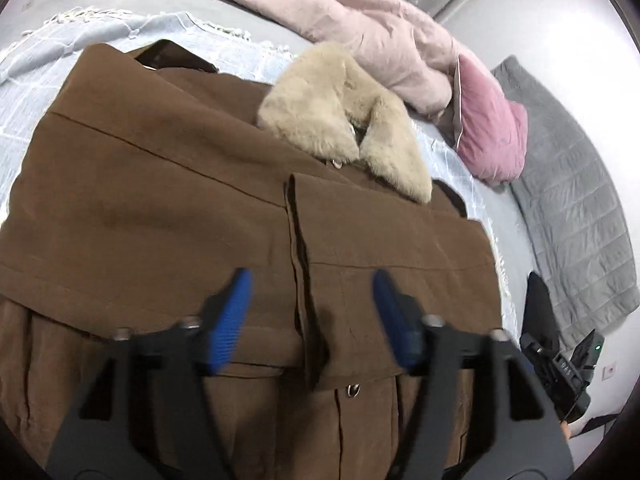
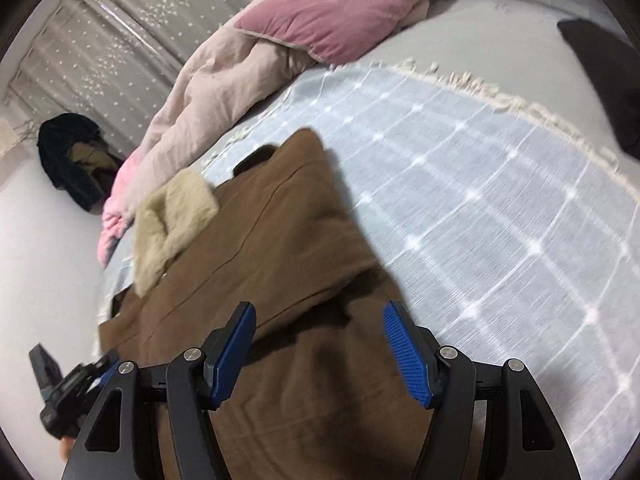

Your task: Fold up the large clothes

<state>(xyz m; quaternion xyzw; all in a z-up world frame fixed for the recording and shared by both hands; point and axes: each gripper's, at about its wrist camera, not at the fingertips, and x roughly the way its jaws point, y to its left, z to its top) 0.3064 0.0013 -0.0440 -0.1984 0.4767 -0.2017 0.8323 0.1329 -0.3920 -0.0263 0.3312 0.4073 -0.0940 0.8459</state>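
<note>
A large brown corduroy-like coat with a beige fluffy fur collar is lying partly folded on a pale blue checked throw with a cream fringe, which is spread over a grey bed. The left gripper is hovering over the coat's front, its blue-padded fingers spread apart and gripping nothing. The right gripper is hanging above the coat's edge nearest the bare throw, its jaws likewise apart and empty. A crumpled pale pink quilt and a pink velvet cushion are sitting beyond the collar. A grey quilted blanket is lying further off.
</note>
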